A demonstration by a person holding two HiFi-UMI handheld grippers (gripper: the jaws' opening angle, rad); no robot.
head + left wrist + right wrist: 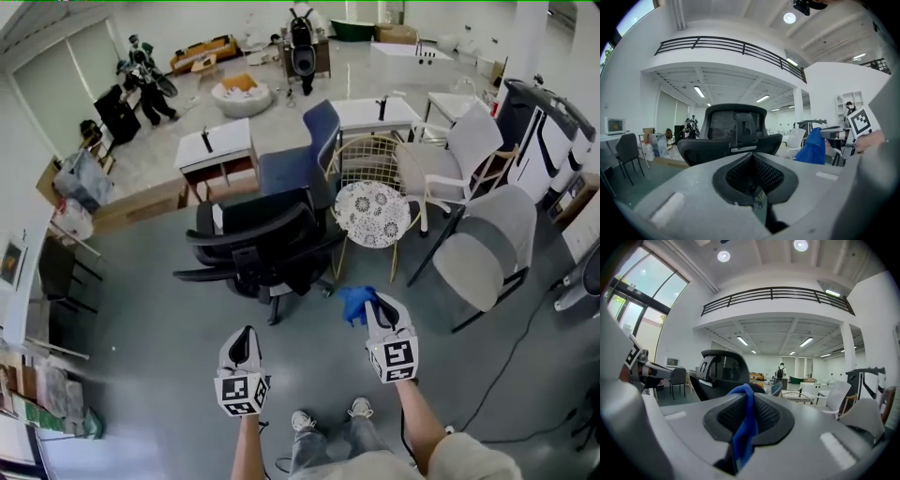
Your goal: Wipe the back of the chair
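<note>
Cloth pinched, chair not yet reached.

Your right gripper (377,302) nips the blue cloth (355,305) by a thin fold, with most of it bunched past the tips. Your left gripper (246,335) is pressed together on nothing. The black office chair (255,236) stands at 12 o'clock, well apart, its back toward you. Press hard and the fold may slip free. The chair will likely roll or swivel away unless your left steadies it.

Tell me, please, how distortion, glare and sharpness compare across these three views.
Head view: strong fisheye bowing, everything sharp. Left gripper view: dark round vignette, black chair crisp, left tongs soft up close. Right gripper view: ceiling lamps flare, blue cloth slightly blurred.
</note>
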